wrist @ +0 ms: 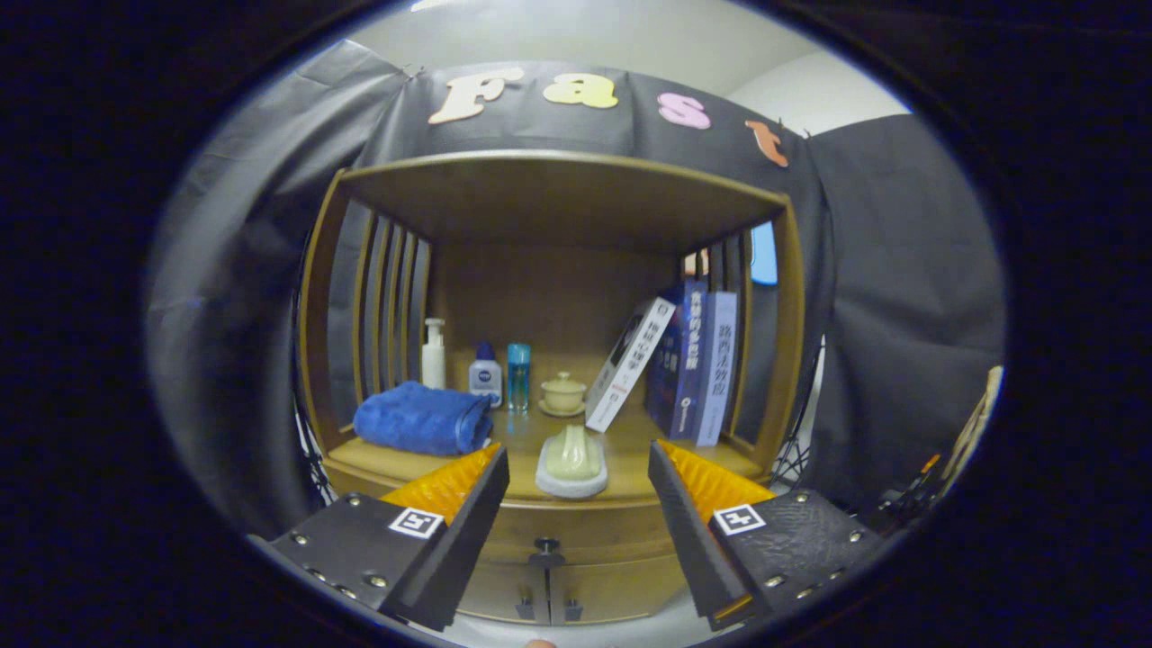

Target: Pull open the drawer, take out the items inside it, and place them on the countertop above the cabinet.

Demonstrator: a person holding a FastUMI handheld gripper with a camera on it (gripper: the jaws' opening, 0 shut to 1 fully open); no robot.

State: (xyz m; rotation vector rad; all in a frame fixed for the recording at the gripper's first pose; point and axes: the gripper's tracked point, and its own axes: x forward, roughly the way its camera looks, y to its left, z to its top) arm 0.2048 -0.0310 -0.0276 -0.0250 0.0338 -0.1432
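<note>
I hold the gripper (578, 468) spread wide, gripping nothing | drawer (576, 531) sits closed just ahead, its knob (546, 545) low between the fingers | countertop (630, 450) beyond | judged: pull, unloading and placing all remain.

drawer (576, 531) front partly behind jaws
</note>
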